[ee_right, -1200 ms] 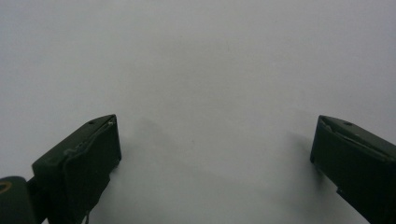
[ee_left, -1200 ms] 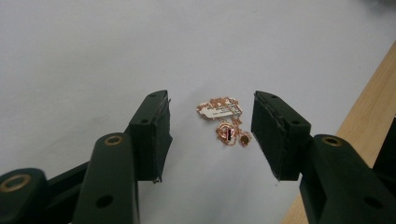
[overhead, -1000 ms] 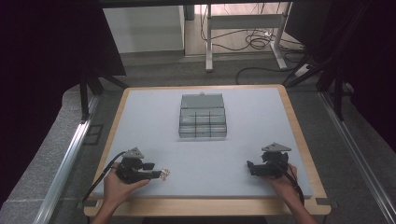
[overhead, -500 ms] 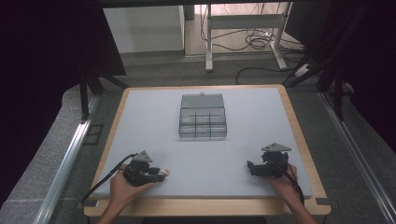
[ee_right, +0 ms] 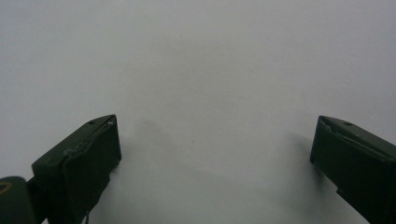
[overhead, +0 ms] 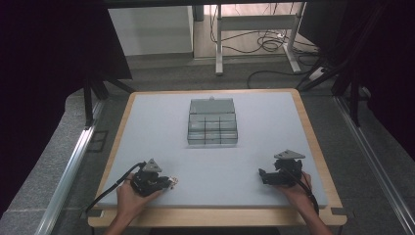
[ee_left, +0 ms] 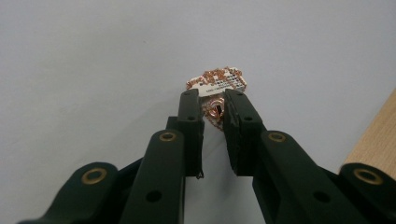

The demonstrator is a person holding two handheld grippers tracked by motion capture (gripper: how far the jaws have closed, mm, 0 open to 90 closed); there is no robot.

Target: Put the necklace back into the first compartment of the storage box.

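A small white circuit board with copper-coloured traces (ee_left: 219, 79) lies on the pale grey table top (overhead: 161, 122) near the front left. My left gripper (ee_left: 214, 100) is shut on its near end, where a small copper ring sits between the jaws. In the high view this gripper (overhead: 168, 182) is held by a hand, and the board (overhead: 173, 180) pokes out at its right tip. My right gripper (overhead: 262, 176) rests at the front right, jaws pointing left. In its own view the right gripper (ee_right: 215, 135) stands wide open over bare table.
A clear plastic compartment box (overhead: 212, 128) with its lid tipped back stands at the table's middle, toward the far side. A wooden rim (overhead: 210, 216) frames the table. The wooden edge (ee_left: 378, 130) lies close to the right of the left gripper.
The left gripper slid right to the small board, which lay loose beside it a second ago, and closed on it. The right gripper has stayed still.
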